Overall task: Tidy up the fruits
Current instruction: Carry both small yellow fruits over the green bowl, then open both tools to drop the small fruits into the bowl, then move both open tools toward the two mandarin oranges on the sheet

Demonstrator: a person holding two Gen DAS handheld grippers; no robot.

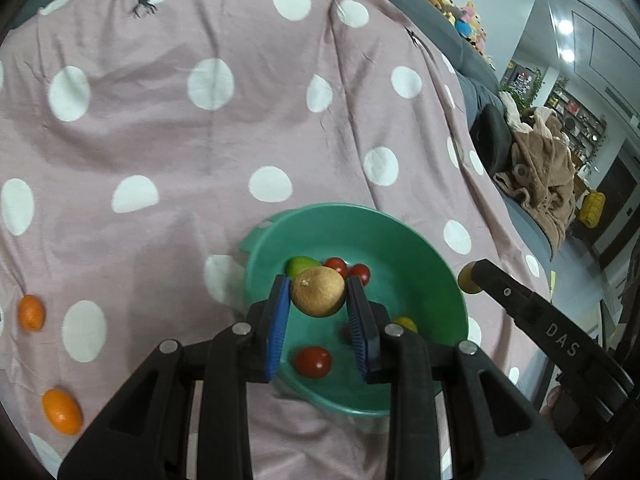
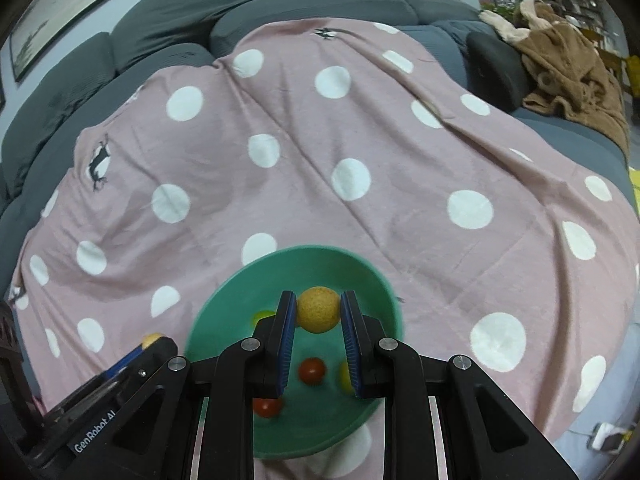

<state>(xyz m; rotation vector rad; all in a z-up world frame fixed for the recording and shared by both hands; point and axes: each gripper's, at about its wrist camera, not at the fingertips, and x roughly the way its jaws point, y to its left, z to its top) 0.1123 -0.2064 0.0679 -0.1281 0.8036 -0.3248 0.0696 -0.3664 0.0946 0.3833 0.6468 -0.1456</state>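
Both claws loaded over the green bowl
Left gripper grasps a brownish fruit, right gripper a yellow ball-like fruit; tomatoes lie below, two kumquats on the dotted blanket.

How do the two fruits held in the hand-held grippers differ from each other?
The fruit in the left hand-held gripper is bigger, slightly oval and tan-brown with a pale stem mark. The fruit in the right hand-held gripper is smaller, nearly a ball and evenly yellow. Both have rough, dull skin and are clamped between blue pads above the green bowl.
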